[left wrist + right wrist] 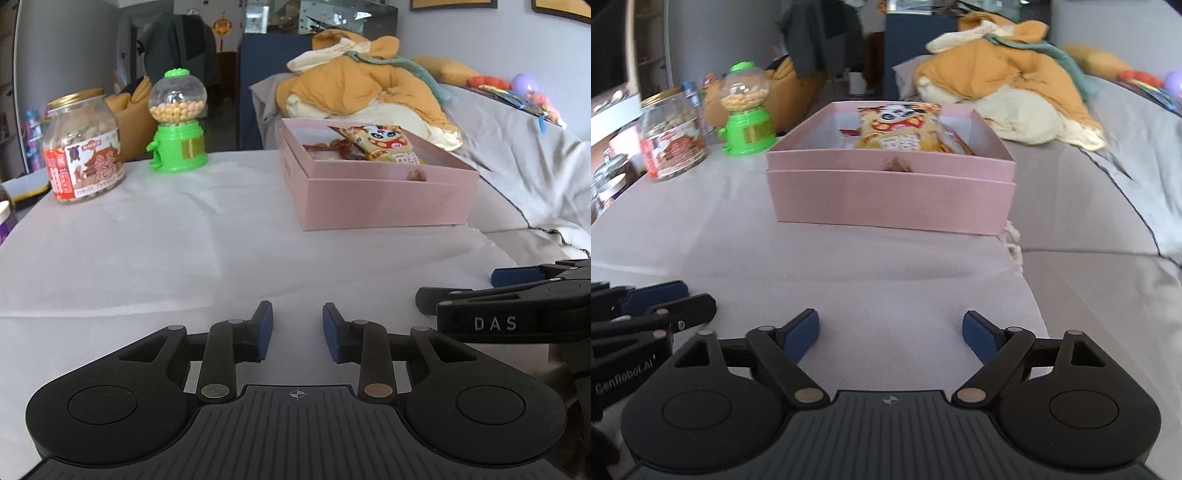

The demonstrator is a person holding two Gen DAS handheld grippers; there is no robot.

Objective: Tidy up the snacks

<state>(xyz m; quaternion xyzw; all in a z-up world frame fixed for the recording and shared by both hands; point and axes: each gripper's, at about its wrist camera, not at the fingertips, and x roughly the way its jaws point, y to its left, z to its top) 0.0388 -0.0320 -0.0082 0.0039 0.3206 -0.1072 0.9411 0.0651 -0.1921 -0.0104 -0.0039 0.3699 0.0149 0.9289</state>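
A pink box (388,199) (894,199) stands on the white-clothed table. In it lie a yellow panda snack bag (384,146) (897,129) and red packets (332,151). A small brown snack (417,175) (897,165) shows at its front notch. My left gripper (297,332) is open and empty, low over the cloth, well short of the box; it also shows in the right wrist view (665,299). My right gripper (890,334) is open wide and empty, in front of the box; it also shows in the left wrist view (480,284).
A clear jar of biscuits with a gold lid (83,147) (672,136) and a green gumball dispenser (177,122) (748,110) stand at the table's far left. A grey sofa (517,177) (1126,166) with an orange blanket (362,85) lies right and behind.
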